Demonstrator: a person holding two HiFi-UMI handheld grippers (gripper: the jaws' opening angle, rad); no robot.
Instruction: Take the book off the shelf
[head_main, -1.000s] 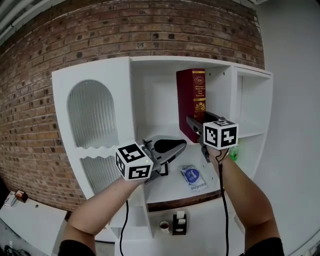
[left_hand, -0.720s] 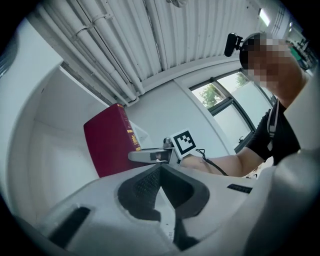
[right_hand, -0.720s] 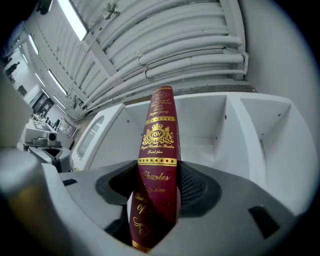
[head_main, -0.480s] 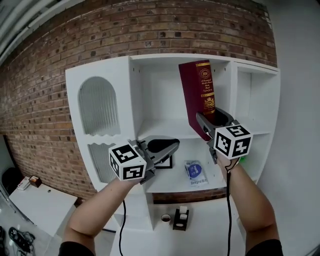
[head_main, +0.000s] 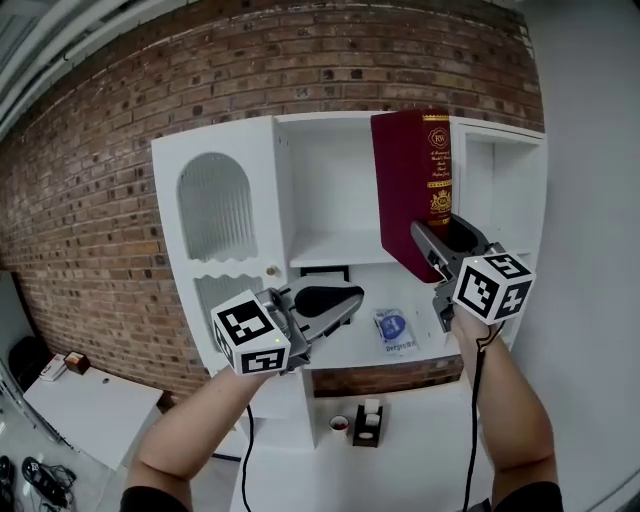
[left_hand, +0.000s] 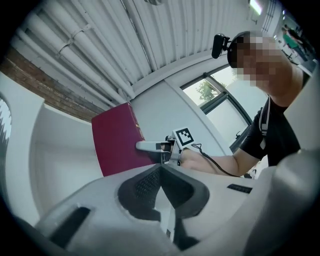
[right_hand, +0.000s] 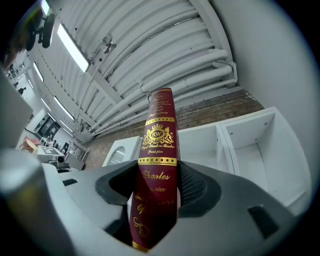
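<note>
A tall maroon book (head_main: 415, 190) with gold lettering on its spine stands upright in front of the white shelf unit (head_main: 240, 140), off the shelf board. My right gripper (head_main: 440, 245) is shut on its lower spine. In the right gripper view both pads press the book (right_hand: 157, 150) at my right gripper (right_hand: 156, 200). My left gripper (head_main: 335, 300) hangs lower left, in front of the middle shelf, shut with nothing in it. The left gripper view shows my left gripper (left_hand: 161, 170) with its pads together, and beyond it the book (left_hand: 117, 142).
A blue-and-white packet (head_main: 391, 327) lies on the lower shelf, and a small dark frame (head_main: 325, 272) stands behind my left gripper. A cup (head_main: 341, 423) and a black holder (head_main: 368, 425) sit below. The brick wall (head_main: 100, 150) is behind, and a white table (head_main: 90, 415) is at lower left.
The book has come out of the shelf compartment in my right gripper, moving up and to the right. My left gripper has drifted slightly lower and stays shut.
</note>
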